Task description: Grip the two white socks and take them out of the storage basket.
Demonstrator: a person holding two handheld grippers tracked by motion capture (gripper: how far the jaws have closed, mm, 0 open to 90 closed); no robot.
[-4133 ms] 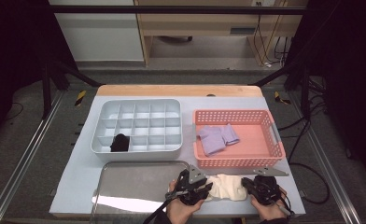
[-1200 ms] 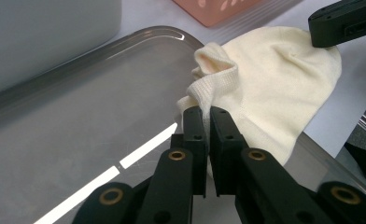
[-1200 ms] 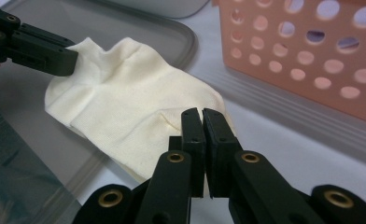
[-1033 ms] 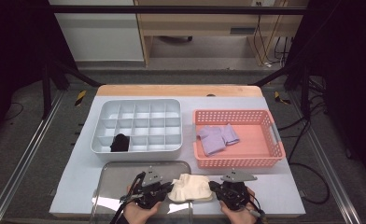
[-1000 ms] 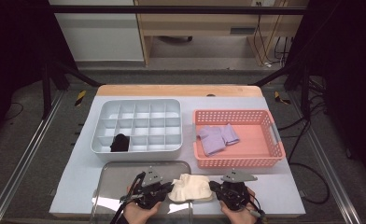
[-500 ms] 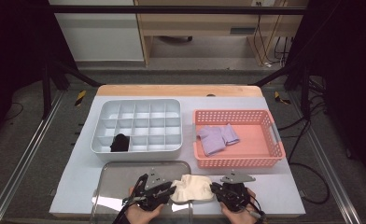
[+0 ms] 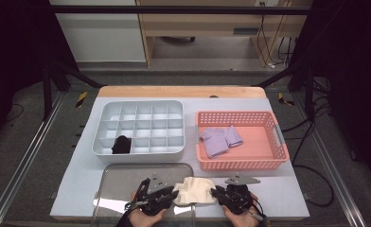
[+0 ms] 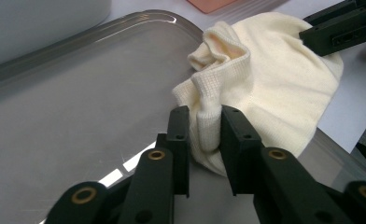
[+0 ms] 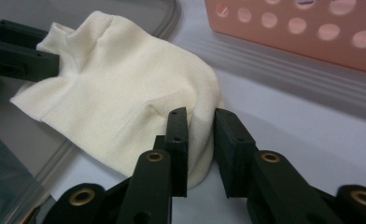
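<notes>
A cream sock (image 7: pixel 193 189) lies bunched across the right rim of a steel tray (image 7: pixel 127 175) near the table's front edge. My left gripper (image 7: pixel 174 193) is shut on a fold at the sock's left end (image 8: pixel 265 84), jaws pinching the knit (image 8: pixel 204 126). My right gripper (image 7: pixel 216 193) is shut on the sock's right end (image 9: pixel 111 84), jaws closed on the rounded edge (image 9: pixel 200 126). The sock hangs slack between them, partly on the tray and partly on the white table. Each gripper view also shows the other gripper's jaws on the far end.
A grey compartment box (image 7: pixel 141 127) stands behind the tray, with a black item (image 7: pixel 121 144) in a front-left cell. A pink basket (image 7: pixel 242 163) at the right holds purple socks (image 7: pixel 219 138), close behind my right gripper.
Both grippers have carried the sock leftward from the table beside the tray onto the tray's right rim. The sock is now more bunched between them.
</notes>
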